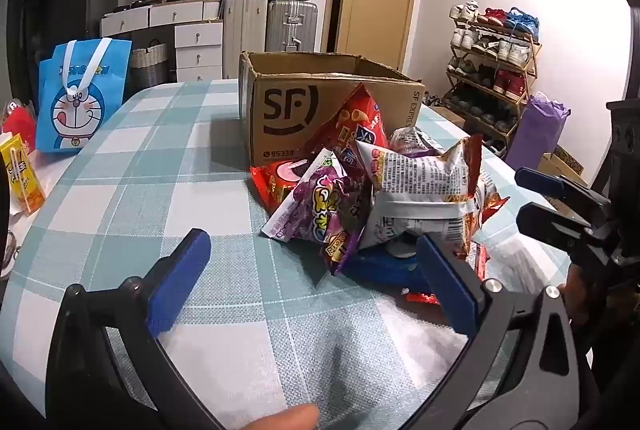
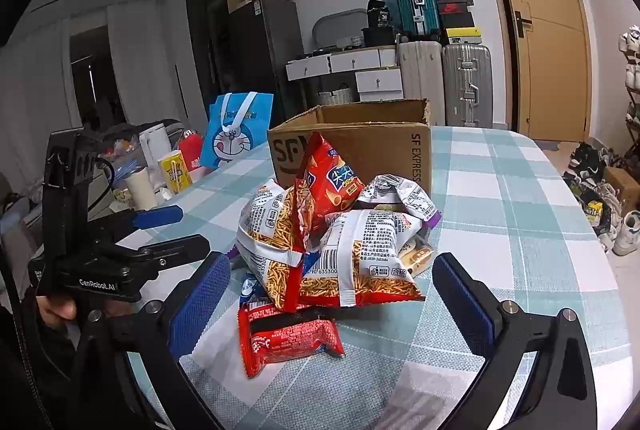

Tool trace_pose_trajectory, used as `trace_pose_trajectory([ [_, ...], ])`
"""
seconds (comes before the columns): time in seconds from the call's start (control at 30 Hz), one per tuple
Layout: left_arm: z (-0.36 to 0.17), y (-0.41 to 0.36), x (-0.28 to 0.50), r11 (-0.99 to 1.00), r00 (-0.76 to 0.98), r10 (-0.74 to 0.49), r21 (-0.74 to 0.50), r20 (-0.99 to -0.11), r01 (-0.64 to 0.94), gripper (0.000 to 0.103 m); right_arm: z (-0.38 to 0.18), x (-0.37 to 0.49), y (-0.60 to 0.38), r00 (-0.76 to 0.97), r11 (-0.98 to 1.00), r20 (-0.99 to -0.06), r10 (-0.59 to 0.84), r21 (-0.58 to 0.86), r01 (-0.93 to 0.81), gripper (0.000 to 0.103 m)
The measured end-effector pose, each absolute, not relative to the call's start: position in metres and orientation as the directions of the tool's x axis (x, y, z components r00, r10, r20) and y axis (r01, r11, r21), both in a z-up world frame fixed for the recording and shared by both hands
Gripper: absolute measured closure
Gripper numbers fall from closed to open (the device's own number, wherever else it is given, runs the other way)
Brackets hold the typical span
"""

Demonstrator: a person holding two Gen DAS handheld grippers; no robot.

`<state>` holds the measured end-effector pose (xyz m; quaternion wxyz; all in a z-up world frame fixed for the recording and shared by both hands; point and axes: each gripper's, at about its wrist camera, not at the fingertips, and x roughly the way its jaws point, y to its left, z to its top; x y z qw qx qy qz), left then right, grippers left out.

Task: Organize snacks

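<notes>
Both claws spread wide, holding nothing: left gripper (image 1: 316,286), right gripper (image 2: 332,294). Snack pile (image 2: 328,246) on checked table (image 2: 500,197), SF box (image 2: 360,137) just behind pile.

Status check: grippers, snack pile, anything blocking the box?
Left gripper open, empty. Right gripper open, empty. Snack bags heaped on the table in front of the open SF cardboard box. Nothing blocking the box.
</notes>
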<state>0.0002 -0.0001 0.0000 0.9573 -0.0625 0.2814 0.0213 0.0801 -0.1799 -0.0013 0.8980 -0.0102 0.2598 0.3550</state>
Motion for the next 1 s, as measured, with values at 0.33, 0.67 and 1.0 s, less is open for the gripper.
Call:
trace_pose_trajectory([
  [0.33,-0.0027,0.0021,-0.0016,0.99,0.846,0.007,-0.115,-0.533,-0.081,0.0,-0.0013,0.0805,-0.1808,0.609,0.748,-0.476,0.635,0.179,-0.64,0.0],
  [0.67,-0.0014,0.0025,0.001,0.99,0.841,0.011,-0.113,-0.54,-0.085,0.0,-0.0022,0.0803,-0.1801,0.609,0.748,-0.477,0.633,0.177,-0.64,0.0],
  [1.0,-0.0007,0.0017,0.0004,0.991,0.842,0.012,-0.104,-0.54,-0.08,0.0,-0.0011,0.0812,-0.1805,0.606,0.749,-0.484,0.632,0.18,-0.638,0.0],
])
